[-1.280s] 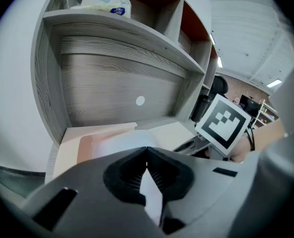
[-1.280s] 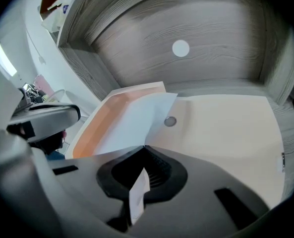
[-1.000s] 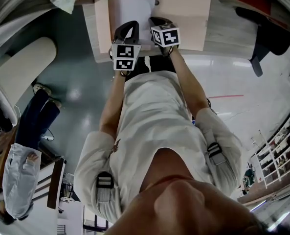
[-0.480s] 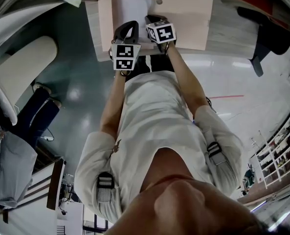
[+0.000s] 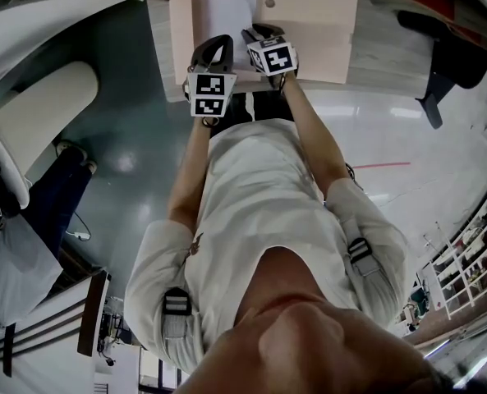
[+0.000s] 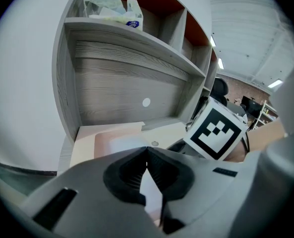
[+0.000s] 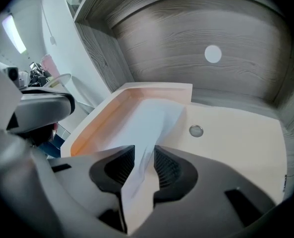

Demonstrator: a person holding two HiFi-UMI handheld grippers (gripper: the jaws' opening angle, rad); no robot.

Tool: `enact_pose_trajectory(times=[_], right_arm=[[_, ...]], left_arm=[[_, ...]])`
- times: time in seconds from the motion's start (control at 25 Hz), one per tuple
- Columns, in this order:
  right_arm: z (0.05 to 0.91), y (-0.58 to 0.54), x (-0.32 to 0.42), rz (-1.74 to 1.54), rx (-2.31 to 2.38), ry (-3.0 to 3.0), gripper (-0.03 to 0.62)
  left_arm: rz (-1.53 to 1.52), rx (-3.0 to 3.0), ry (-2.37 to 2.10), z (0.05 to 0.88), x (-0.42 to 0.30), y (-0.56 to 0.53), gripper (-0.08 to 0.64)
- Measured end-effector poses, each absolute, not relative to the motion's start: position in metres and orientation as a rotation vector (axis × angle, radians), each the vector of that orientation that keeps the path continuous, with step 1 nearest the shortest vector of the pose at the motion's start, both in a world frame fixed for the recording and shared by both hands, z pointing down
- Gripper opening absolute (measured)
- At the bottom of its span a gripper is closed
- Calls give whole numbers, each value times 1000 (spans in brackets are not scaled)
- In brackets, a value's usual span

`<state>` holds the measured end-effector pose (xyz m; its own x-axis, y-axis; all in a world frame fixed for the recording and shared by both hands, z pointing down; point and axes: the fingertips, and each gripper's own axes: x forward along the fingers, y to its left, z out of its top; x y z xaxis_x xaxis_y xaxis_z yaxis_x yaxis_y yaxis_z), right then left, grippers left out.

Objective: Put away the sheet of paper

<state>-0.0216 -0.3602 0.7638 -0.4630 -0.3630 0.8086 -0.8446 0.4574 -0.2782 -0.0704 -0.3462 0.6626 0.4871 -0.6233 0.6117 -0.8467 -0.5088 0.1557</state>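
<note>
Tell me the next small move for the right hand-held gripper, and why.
Probably draw the right hand-held gripper straight back off the sheet of paper. Its jaws have just been opening, the sheet runs loose between them, and it already lies in the pink folder, while the left hand-held gripper pinches its near edge.

The person wears a pale beige shirt (image 5: 259,195) whose sleeves end near the elbows. A black-and-grey buckled strap (image 5: 176,302) rings one sleeve at seven o'clock in the head view, and a second strap (image 5: 360,250) rings the other at four o'clock. At twelve o'clock, the left gripper (image 5: 218,39) and right gripper (image 5: 255,33) have grey shells and black ribbed pads (image 7: 118,168). Each carries a white cube (image 5: 273,57) with black square markers.
</note>
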Motion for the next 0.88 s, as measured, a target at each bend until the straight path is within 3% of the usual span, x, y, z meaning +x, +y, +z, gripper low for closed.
enact_pose_trajectory(times=[0.36, 0.72, 0.88], right_arm=[[745, -353, -12, 881, 1056, -2059, 152], [671, -347, -12, 754, 1133, -2209, 144], [624, -346, -13, 631, 1199, -2293, 103]], left_arm=[[665, 2305, -1225, 656, -75, -340, 21], [613, 2355, -1236, 633, -77, -337, 21], [582, 2393, -1242, 614, -80, -337, 21]])
